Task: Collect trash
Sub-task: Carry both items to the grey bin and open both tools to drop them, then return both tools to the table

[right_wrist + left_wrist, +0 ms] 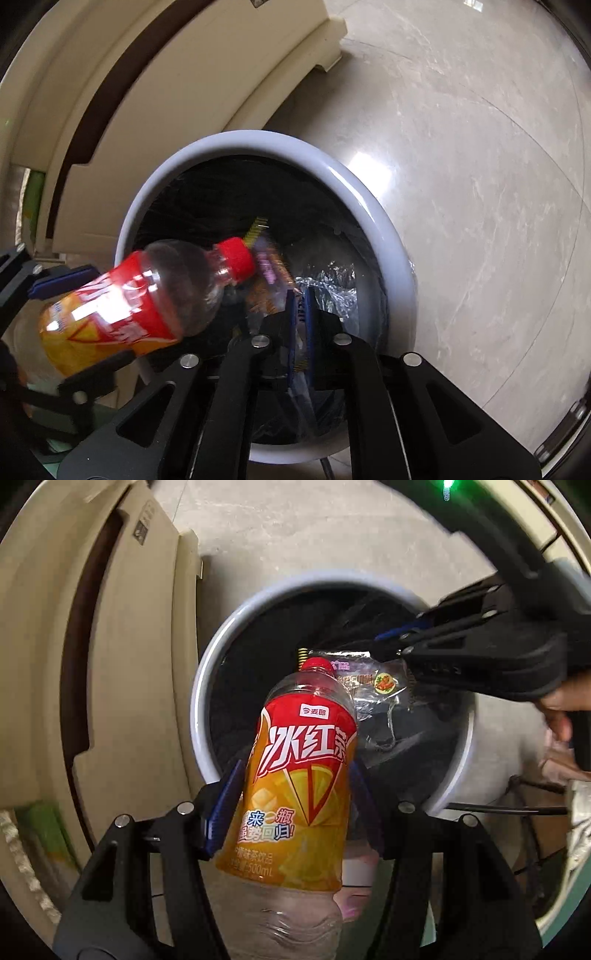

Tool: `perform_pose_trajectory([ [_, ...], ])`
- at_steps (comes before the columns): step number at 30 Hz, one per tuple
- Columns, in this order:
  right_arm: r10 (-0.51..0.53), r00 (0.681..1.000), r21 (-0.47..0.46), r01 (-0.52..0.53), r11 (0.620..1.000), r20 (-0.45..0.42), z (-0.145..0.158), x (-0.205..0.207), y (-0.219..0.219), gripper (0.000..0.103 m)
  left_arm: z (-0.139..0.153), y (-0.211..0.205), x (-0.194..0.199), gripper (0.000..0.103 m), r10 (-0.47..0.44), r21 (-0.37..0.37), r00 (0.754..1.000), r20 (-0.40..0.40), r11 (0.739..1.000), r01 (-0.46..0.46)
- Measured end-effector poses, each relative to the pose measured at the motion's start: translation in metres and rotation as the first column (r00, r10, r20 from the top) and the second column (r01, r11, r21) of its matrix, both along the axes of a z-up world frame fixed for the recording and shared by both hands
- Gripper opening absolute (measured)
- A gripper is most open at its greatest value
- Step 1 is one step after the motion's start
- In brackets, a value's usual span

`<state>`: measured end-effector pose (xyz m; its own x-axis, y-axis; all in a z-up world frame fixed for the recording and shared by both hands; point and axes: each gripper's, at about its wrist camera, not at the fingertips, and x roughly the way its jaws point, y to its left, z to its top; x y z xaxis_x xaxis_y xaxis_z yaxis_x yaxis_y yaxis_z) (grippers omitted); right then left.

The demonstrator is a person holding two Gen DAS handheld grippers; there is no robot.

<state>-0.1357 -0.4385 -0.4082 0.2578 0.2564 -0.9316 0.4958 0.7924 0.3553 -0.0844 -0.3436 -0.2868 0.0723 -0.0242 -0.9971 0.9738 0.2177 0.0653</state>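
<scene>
A plastic bottle (303,775) (140,295) with a red cap and a red and orange label hangs cap down, and my left gripper (291,794) (81,328) is shut on its label. It is over the near edge of a white-rimmed bin (207,701) (391,236) lined with a black bag. My right gripper (388,646) (301,325) reaches over the bin's mouth, its blue pads a little apart. A clear printed wrapper (373,690) (269,273) hangs at its fingertips above the bag, blurred in the right wrist view. Whether the pads touch the wrapper is unclear.
A beige cabinet (129,664) (147,74) with a brown strip stands close against the bin's left side. Pale marbled floor tiles (480,184) spread to the right and beyond. A hand (561,701) holds the right gripper's handle. Black wires (517,808) lie right of the bin.
</scene>
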Motion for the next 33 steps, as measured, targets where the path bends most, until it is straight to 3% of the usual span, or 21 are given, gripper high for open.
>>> perform_pose_trajectory([
  [1, -0.004, 1.0, -0.004, 0.004, 1.0, 0.008, 0.001, -0.003, -0.001, 0.044, -0.002, -0.002, 0.0, 0.058, 0.002, 0.0, 1.0, -0.001, 1.0, -0.002],
  [6, -0.003, 0.998, -0.008, 0.003, 1.0, 0.069, 0.014, -0.01, -0.008, 0.053, 0.007, -0.004, 0.002, 0.073, 0.051, -0.061, 0.998, -0.022, 0.997, -0.053],
  [13, -0.031, 0.981, 0.021, 0.027, 0.999, 0.192, 0.063, -0.013, -0.019, 0.054, 0.052, 0.01, 0.024, 0.073, 0.14, -0.187, 0.989, -0.037, 0.972, -0.145],
  [19, 0.02, 0.942, -0.008, -0.018, 1.0, 0.336, 0.127, 0.009, -0.018, 0.054, 0.13, 0.062, 0.047, 0.073, 0.238, -0.355, 0.971, -0.022, 0.906, -0.23],
  [23, 0.1, 0.895, -0.045, -0.089, 0.995, 0.434, 0.175, 0.039, -0.005, 0.056, 0.18, 0.113, 0.07, 0.074, 0.352, -0.439, 0.935, 0.031, 0.845, -0.304],
  [26, 0.18, 0.849, -0.083, -0.16, 0.984, 0.497, 0.21, 0.067, 0.021, 0.06, 0.21, 0.156, 0.092, 0.081, 0.453, -0.482, 0.887, 0.09, 0.799, -0.359],
  [30, 0.289, 0.784, -0.135, -0.257, 0.957, 0.549, 0.249, 0.103, 0.066, 0.063, 0.229, 0.207, 0.116, 0.088, 0.565, -0.51, 0.818, 0.111, 0.739, -0.441],
  [33, 0.337, 0.748, -0.15, -0.309, 0.939, 0.571, 0.27, 0.13, 0.094, 0.065, 0.226, 0.24, 0.13, 0.09, 0.627, -0.514, 0.769, 0.125, 0.704, -0.49],
])
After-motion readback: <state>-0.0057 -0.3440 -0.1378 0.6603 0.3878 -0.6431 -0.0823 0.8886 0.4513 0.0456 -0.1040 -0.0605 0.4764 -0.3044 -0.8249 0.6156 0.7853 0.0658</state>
